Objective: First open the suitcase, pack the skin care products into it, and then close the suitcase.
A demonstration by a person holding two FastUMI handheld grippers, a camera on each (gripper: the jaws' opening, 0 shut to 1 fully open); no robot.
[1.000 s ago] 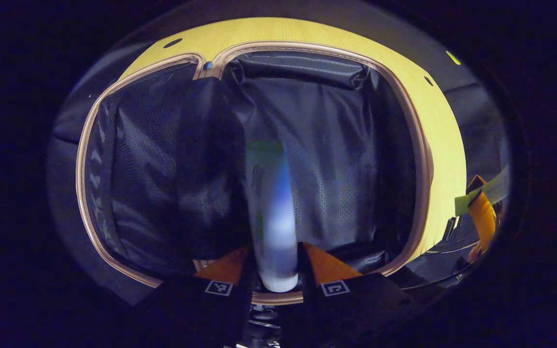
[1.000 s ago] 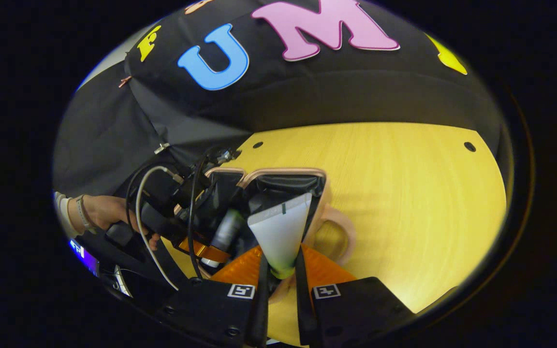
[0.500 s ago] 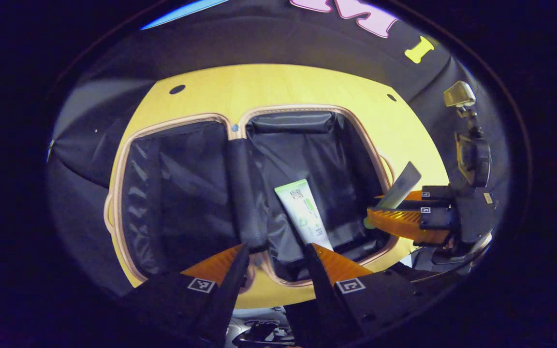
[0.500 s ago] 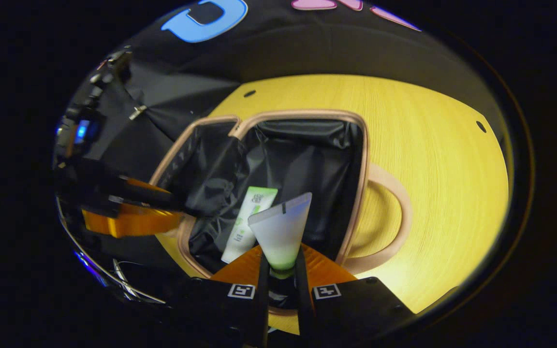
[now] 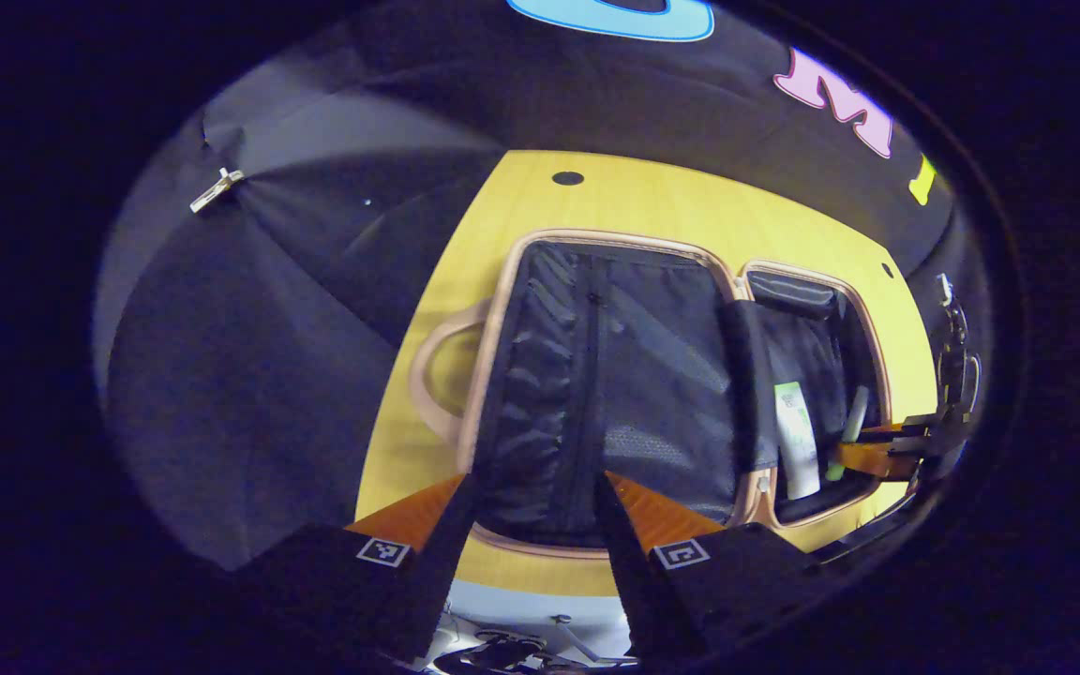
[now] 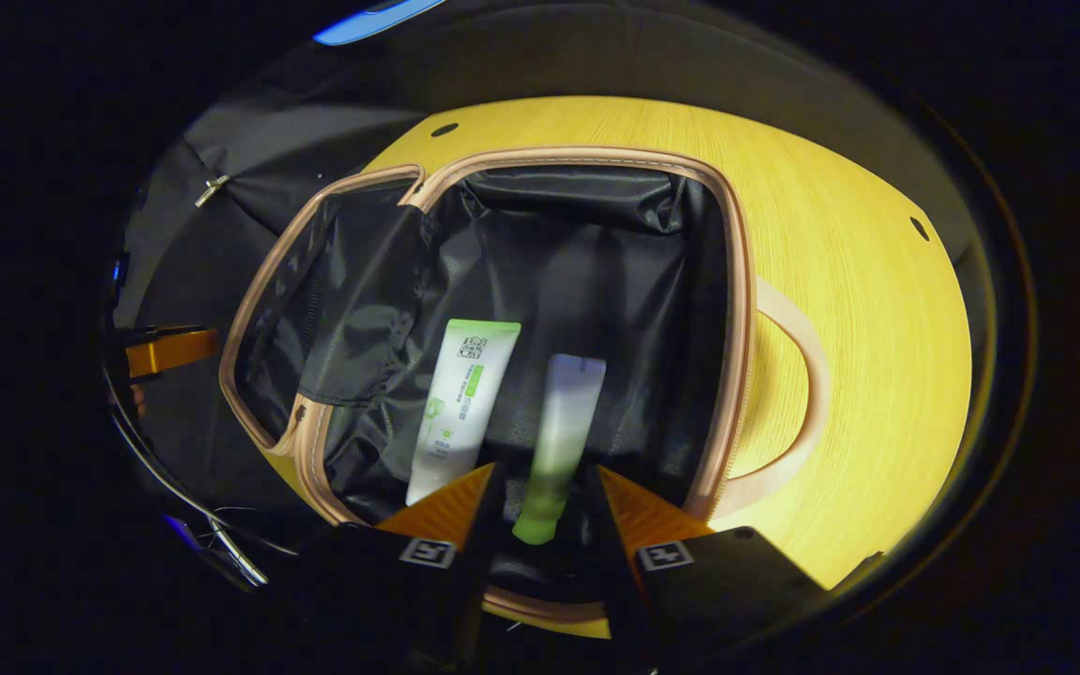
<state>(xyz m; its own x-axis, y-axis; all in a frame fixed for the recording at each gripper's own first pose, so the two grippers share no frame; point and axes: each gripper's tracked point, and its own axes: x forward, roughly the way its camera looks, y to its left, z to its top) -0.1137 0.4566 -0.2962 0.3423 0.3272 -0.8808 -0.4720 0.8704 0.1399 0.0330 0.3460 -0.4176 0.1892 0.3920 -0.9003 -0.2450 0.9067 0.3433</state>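
Between the fingers of the right gripper (image 6: 545,506), a white tube with a green cap (image 6: 559,436) looks blurry, with a gap on each side, so the fingers are spread apart and not pressing it. It seems to be dropping, or just let go, into the open suitcase (image 6: 723,309), which lies flat on the yellow table (image 6: 859,281). Just beside it, on the left of that gripper, a second tube with a green label (image 6: 458,398) lies on the black lining. Farther left, past the suitcase rim, the left gripper (image 5: 535,511) has its fingers wide apart and holds nothing; in its own view it looks over the other half of the suitcase, the one with the mesh pocket (image 5: 615,394). To do this step well, I think the right gripper should stay low over the lining so the tube lands flat next to the first 1, then lift straight up so it does not bump the rim. I cannot tell if more products are left to pack. Small print and a little logo sit on the green-label tube, but they are too tiny to read.
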